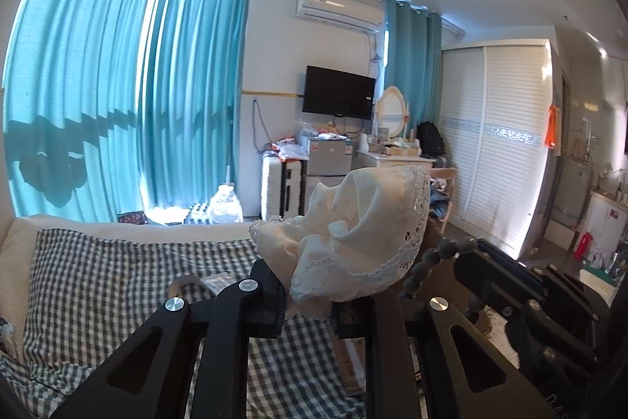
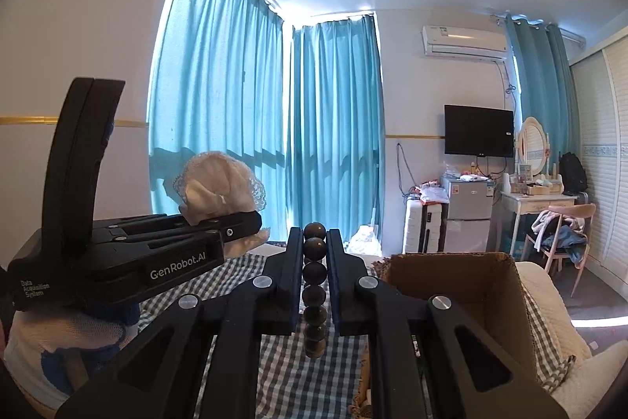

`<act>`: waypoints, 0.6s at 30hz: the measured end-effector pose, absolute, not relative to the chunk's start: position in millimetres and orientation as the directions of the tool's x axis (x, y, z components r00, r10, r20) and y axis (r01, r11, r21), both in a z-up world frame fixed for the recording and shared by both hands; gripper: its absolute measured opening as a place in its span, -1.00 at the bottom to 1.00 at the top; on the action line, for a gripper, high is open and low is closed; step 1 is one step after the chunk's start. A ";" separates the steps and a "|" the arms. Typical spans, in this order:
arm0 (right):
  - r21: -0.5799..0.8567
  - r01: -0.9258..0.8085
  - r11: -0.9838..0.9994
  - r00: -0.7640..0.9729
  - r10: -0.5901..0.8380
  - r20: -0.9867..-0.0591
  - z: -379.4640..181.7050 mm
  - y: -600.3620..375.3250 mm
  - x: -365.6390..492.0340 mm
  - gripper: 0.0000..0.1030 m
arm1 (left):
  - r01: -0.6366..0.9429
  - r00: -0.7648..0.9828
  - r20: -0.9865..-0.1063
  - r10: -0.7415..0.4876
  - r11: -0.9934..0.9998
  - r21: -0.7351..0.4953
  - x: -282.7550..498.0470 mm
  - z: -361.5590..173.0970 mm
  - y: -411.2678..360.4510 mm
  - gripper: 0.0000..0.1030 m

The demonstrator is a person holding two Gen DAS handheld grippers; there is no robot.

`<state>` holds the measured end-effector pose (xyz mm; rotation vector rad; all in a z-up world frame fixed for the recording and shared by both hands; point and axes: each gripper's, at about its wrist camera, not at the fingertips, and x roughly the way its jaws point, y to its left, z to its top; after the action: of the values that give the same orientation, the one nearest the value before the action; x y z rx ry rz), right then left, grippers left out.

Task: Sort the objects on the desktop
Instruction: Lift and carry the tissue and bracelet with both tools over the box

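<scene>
My left gripper (image 1: 308, 295) is shut on a cream cloth with lace trim (image 1: 353, 234), bunched up above its jaws. The right wrist view shows the same cloth (image 2: 218, 185) sticking up from the left gripper (image 2: 251, 218), held at the left by a gloved hand (image 2: 66, 344). My right gripper (image 2: 314, 246) is shut on a string of dark round beads (image 2: 314, 271), which runs upright between the jaws. In the left wrist view the beads (image 1: 435, 256) curve beside the right gripper's black body (image 1: 541, 305), just right of the cloth.
An open cardboard box (image 2: 455, 285) stands just right of my right gripper on a checked blue-and-white cloth (image 1: 117, 285). A roll of tape (image 1: 184, 283) lies on that cloth. Teal curtains (image 2: 251, 105), a TV, a small fridge and a dressing table line the far walls.
</scene>
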<state>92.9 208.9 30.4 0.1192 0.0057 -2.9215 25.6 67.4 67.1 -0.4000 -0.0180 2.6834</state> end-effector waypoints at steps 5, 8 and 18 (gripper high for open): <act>0.023 0.172 -0.985 -0.981 -0.173 -0.092 26.1 227.3 84.4 -0.79 | -0.457 -0.846 -0.280 0.454 -0.887 -0.059 18.6 69.9 96.1 -0.69; 0.033 0.132 -0.991 -0.985 -0.135 -0.107 23.0 242.1 79.0 -0.79 | -0.503 -0.817 -0.301 0.493 -0.863 -0.048 10.0 66.7 117.4 -0.69; 0.113 -0.004 -0.994 -0.983 -0.017 -0.184 -1.9 304.1 54.8 -0.79 | -0.598 -0.718 -0.417 0.557 -0.801 -0.041 -36.5 23.7 197.5 -0.69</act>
<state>54.8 304.1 -1.9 0.2900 -0.1775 -3.1169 -36.5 197.5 23.7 -0.5518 0.1276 2.4424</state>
